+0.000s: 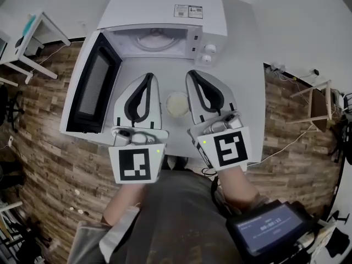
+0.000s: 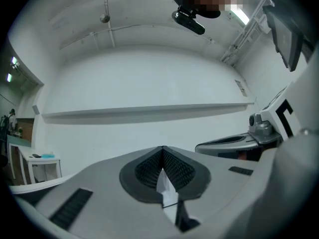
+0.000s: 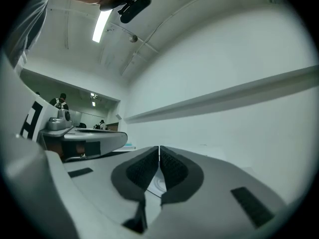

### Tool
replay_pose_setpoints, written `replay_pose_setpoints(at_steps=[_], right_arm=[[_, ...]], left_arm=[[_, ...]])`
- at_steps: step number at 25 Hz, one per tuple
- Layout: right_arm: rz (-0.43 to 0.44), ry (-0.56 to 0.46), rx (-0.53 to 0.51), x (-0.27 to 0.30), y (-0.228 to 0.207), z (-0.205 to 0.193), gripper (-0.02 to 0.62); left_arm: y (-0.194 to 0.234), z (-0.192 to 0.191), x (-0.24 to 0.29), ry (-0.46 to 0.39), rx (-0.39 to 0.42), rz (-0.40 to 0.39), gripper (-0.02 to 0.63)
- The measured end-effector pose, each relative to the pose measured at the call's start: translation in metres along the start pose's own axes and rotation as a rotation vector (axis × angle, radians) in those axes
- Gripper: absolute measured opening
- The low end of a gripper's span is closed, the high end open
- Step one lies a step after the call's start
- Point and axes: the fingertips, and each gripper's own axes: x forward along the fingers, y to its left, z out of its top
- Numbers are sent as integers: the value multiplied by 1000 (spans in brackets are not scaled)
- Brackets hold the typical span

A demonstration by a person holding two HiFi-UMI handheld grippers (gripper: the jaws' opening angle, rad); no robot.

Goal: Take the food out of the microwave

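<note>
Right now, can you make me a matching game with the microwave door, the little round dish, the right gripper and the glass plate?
Things:
1. microwave door
2. round dish
3. right gripper
4. glass plate

Places or states:
A. on the table, in front of the microwave
B. jaws together, nothing held
C. swung open
D. inside the microwave

Pairs: 1-C, 2-A, 3-B, 4-D

Lit brightly and evenly from above; only soft shadow in front of the microwave (image 1: 165, 7). Bent hard by fisheye, blacked out at corners. Blown out at the ceiling lamp (image 3: 102, 24). Soft up close.
</note>
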Motion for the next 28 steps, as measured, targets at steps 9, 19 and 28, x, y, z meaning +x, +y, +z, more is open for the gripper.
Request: replay_pose_setpoints(at_steps=[9,19,28], right_arm=[[-3,-13,-23,-3,6,5,8],[1,-16,-15,-2,14,4,8],[7,-15,-25,2,11,4,8]], left_arm=[[-2,0,-3,-3,2,-7,6],[3,-1,-4,-5,7,-8,6],[6,0,-3,-13,14,3,6]])
